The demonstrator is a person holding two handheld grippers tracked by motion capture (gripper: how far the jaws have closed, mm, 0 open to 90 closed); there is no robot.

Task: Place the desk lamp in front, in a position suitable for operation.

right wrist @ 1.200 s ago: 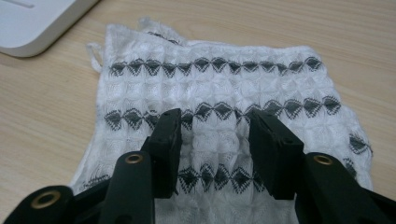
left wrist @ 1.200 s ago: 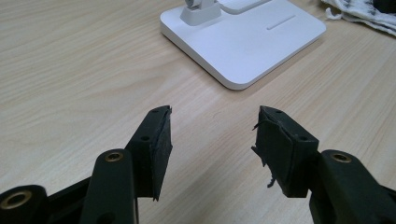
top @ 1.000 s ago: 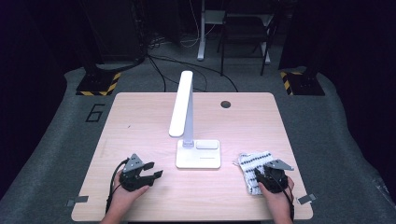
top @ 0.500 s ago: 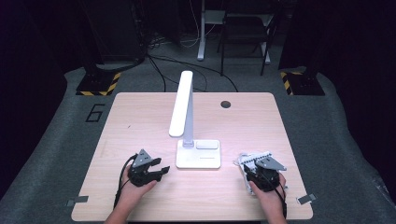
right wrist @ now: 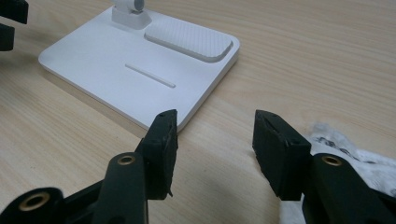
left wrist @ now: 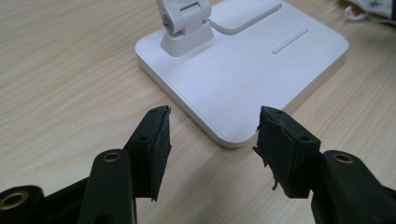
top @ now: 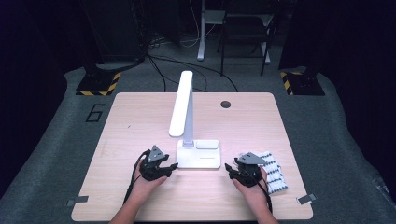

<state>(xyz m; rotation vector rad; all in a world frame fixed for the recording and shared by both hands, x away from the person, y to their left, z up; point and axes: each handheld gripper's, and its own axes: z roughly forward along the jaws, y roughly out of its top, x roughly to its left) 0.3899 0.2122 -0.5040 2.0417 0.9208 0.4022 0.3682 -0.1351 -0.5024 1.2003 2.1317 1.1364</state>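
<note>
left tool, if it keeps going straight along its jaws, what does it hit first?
Most likely the near corner of the white lamp base. In the left gripper view the left tool is open, and that corner sits just ahead between its jaws. Bare table lies before it; the exact gap is hard to judge.

Desk lamp (top: 189,140) mid-table (top: 140,116), base (top: 198,154) toward the near edge, head reaching toward the far side. Left gripper (top: 172,167) just left of the base's near-left corner, on the near side; jaws apart, straddling that corner without touching. Right gripper (top: 229,167) just right of the base's near-right corner, jaws apart. Folded cloth (top: 273,170) right of the base, beside and partly under the right gripper. Cable hole (top: 226,104) behind, right of the lamp.
</note>
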